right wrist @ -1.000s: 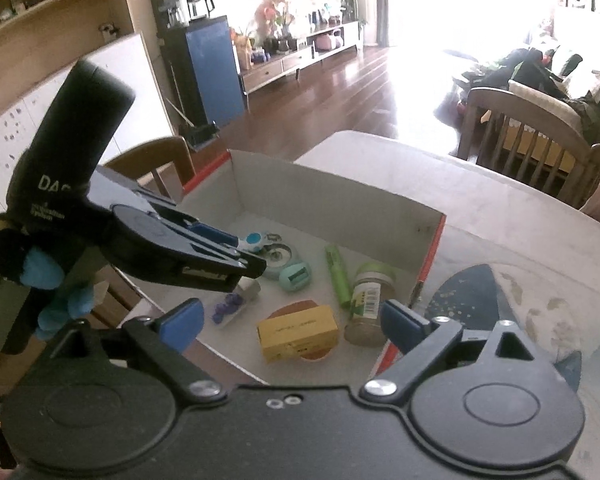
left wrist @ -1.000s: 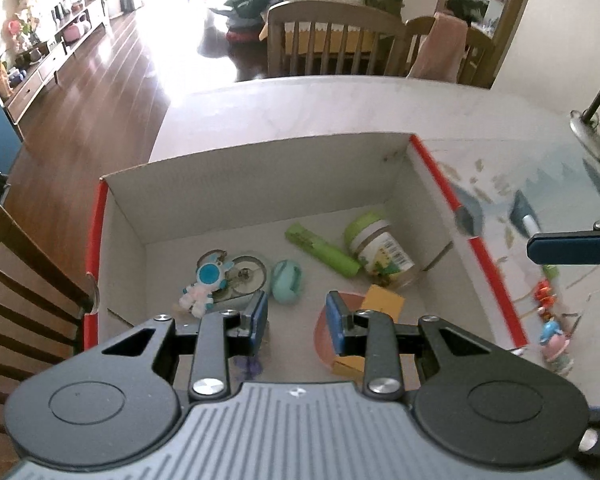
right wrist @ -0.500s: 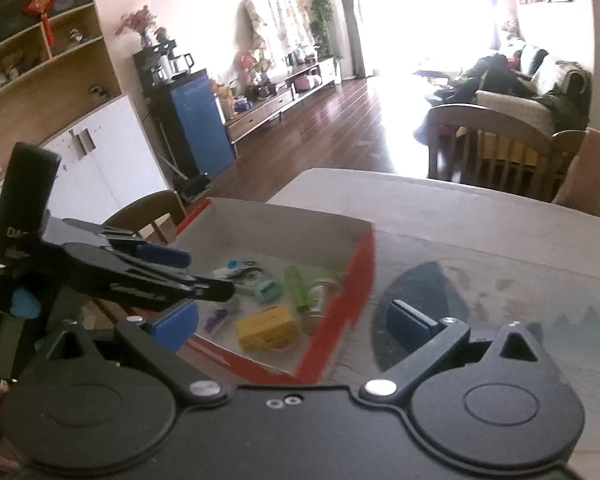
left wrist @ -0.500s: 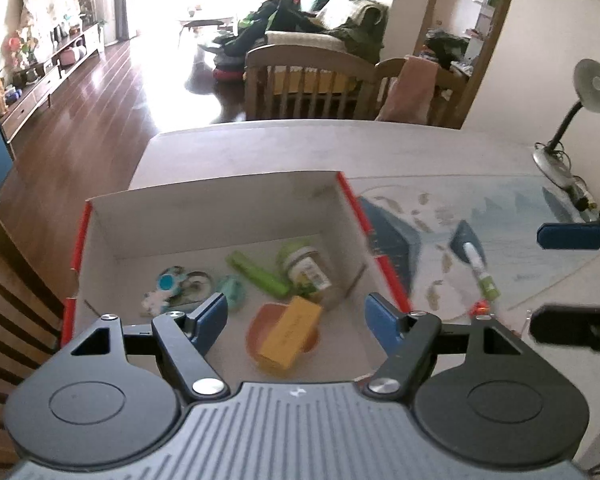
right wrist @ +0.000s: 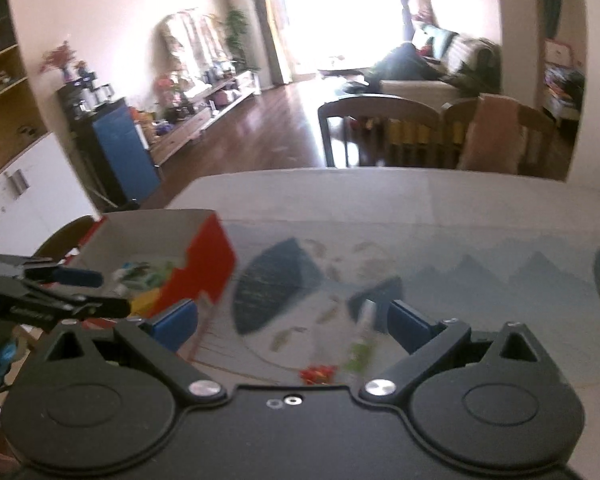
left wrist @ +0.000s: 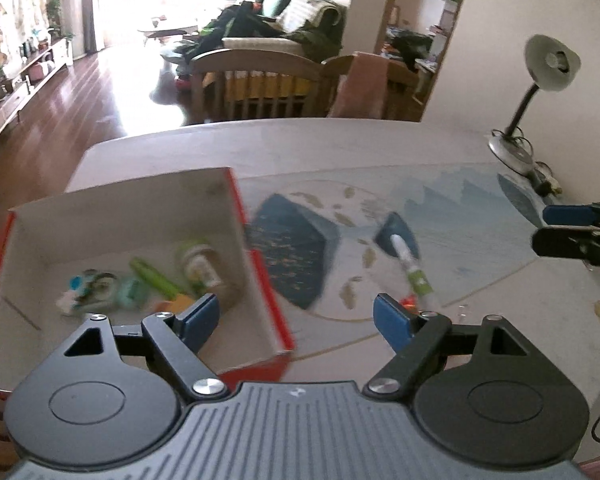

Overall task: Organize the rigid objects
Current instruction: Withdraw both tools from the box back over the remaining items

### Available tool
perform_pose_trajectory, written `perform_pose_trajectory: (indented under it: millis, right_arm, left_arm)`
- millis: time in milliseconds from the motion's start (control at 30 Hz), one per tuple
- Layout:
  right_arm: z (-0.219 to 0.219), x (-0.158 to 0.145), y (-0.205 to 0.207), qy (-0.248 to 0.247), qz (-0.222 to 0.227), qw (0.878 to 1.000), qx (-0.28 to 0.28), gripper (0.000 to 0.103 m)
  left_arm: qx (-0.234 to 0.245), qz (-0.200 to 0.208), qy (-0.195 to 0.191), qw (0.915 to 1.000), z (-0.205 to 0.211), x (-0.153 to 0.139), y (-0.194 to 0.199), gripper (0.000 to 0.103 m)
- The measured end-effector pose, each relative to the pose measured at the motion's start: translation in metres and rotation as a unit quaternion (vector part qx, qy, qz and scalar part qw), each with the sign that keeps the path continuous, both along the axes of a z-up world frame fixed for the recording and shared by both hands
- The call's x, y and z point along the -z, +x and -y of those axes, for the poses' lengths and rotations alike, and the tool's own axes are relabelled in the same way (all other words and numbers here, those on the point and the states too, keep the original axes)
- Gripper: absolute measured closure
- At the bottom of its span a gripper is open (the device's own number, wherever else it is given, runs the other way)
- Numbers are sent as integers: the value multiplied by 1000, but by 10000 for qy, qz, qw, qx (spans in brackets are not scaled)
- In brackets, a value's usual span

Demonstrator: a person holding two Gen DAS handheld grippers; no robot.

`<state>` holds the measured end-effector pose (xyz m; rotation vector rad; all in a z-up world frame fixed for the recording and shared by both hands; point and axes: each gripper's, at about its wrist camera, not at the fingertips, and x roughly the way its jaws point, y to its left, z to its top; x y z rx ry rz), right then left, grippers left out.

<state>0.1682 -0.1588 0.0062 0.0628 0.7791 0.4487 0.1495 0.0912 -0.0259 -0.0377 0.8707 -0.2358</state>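
Note:
A red-edged cardboard box (left wrist: 236, 200) stands on the left of the table and holds several items: a green tube (left wrist: 156, 280), a small jar (left wrist: 200, 268), a teal oval, a toy figure. My left gripper (left wrist: 296, 316) is open and empty, above the box's right wall. A white-and-green tube (left wrist: 412, 268) lies on the patterned mat right of the box, with a small red object (left wrist: 409, 301) beside it. My right gripper (right wrist: 292, 320) is open and empty, above the mat; the tube (right wrist: 362, 332) and the red object (right wrist: 318, 374) lie blurred between its fingers.
The box shows at left in the right wrist view (right wrist: 208, 252). A desk lamp (left wrist: 540, 88) stands at the table's far right. Wooden chairs (left wrist: 260, 80) stand behind the table. The right gripper shows at the right edge of the left wrist view (left wrist: 572, 228).
Both grippers have swung right, away from the box and toward the mat. The left jaws opened wide from nearly shut. The views are motion-blurred.

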Motion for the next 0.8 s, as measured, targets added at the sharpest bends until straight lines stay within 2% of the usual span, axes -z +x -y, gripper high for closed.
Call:
perform_pose_trajectory:
  millis: [133, 267, 300, 367, 467, 600, 700, 800]
  right_arm:
    - [13, 11, 6, -71, -97, 9999, 56, 2]
    - [25, 21, 12, -152, -192, 9997, -46, 2]
    - [26, 25, 12, -226, -182, 9995, -151, 2]
    - [28, 36, 12, -419, -187, 9981, -404, 3]
    - [29, 54, 10, -717, -319, 9935, -825, 4]
    - [30, 74, 13, -830, -609, 9876, -1189, 5]
    - [27, 86, 10, -1001, -656, 9813, -1505, 6]
    - [23, 96, 7, -1221, -667, 9724, -1872, 8]
  left_arm:
    - [124, 50, -97, 9999, 25, 13, -1, 11]
    - [234, -56, -141, 9996, 48, 31, 0, 11]
    - [261, -75, -138, 9995, 54, 37, 0, 10]
    - [339, -157, -102, 9992, 65, 51, -1, 0]
    - [490, -353, -106, 9981, 79, 72, -4, 0]
    - [524, -554, -83, 9971, 96, 98, -10, 0]
    - [527, -556, -43, 9971, 108, 110, -15, 0]
    - [631, -419, 152, 9970, 121, 116, -20, 0]
